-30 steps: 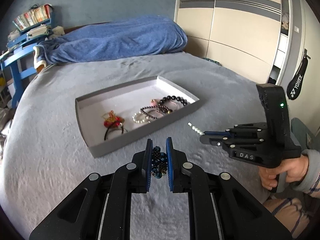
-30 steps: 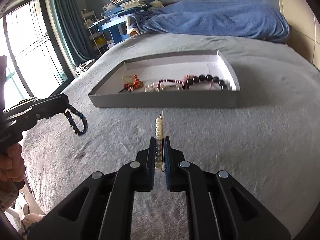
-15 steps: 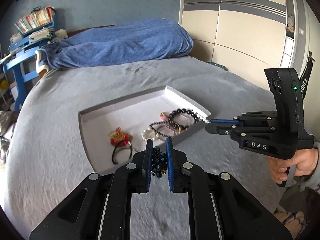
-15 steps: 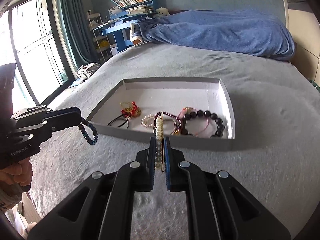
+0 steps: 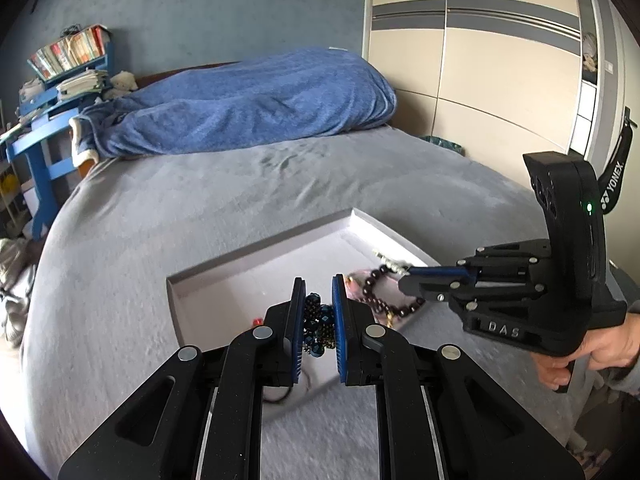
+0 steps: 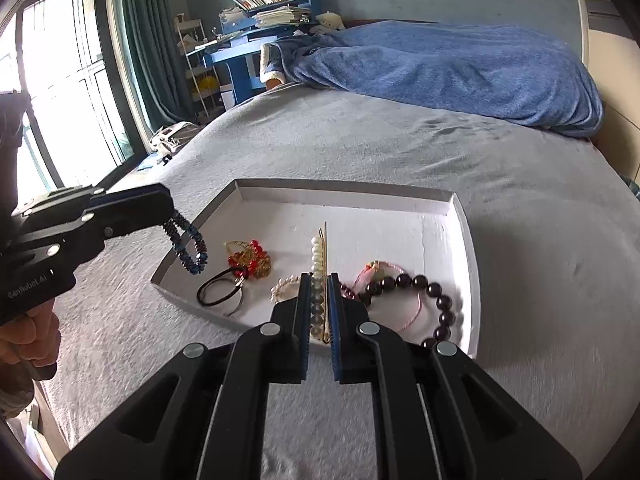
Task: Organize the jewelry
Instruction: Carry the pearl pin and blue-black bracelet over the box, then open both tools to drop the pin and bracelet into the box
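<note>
A shallow grey tray point(image 6: 466, 232) point(image 5: 224, 276) lies on the grey bed. In it are a red-and-gold ornament point(image 6: 250, 258), a black hair tie point(image 6: 218, 292), a small pearl bracelet point(image 6: 284, 286), a pink cord piece point(image 6: 380, 270) and a dark bead bracelet point(image 6: 432, 292) point(image 5: 376, 284). My left gripper point(image 5: 318, 308) is shut on a dark blue bead bracelet point(image 5: 318, 326) point(image 6: 188, 246), hanging above the tray's left corner. My right gripper point(image 6: 319, 280) is shut on a pearl hair pin point(image 6: 318, 256) point(image 5: 390, 264), held over the tray's near side.
A blue blanket point(image 6: 440, 68) is heaped at the bed's far end. A blue desk with books point(image 6: 256, 20) and a window point(image 6: 60, 92) stand to the left. A wardrobe point(image 5: 500, 60) is on the right. The grey bedspread point(image 6: 540, 240) surrounds the tray.
Both grippers have moved forward from in front of the tray to over it, each still holding its piece. The tray now sits closer and lower in both views.
</note>
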The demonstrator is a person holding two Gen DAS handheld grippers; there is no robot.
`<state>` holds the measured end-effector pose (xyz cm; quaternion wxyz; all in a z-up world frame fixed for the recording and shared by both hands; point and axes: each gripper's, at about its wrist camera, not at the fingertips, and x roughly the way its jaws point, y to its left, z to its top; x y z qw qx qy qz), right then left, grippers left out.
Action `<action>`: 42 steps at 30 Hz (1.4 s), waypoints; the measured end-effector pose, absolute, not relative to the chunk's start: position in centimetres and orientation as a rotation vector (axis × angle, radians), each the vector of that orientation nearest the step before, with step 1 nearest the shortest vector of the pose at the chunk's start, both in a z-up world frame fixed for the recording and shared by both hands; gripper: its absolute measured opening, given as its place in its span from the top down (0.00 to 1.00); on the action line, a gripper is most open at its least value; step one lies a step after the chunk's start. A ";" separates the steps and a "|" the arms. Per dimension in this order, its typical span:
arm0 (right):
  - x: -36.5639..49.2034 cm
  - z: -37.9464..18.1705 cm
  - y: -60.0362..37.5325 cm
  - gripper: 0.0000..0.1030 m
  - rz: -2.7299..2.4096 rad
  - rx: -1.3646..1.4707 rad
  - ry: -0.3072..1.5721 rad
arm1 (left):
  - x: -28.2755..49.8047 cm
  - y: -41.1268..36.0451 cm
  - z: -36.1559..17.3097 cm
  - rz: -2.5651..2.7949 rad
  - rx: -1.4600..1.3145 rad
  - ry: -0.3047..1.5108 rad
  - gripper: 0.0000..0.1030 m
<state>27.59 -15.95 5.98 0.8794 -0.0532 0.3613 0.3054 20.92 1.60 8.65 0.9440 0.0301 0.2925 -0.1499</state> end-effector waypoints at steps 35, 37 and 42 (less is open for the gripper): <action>37.1 0.3 -14.0 0.92 0.500 -0.162 0.911 | 32.1 0.3 2.1 -0.219 0.046 0.757 0.86; 37.1 0.1 -14.1 0.92 0.483 -0.174 0.912 | 31.9 0.3 1.8 -0.203 0.054 0.758 0.86; 36.8 0.5 -14.6 0.66 0.497 -0.148 0.893 | 31.5 0.5 1.9 -0.180 0.053 0.753 0.67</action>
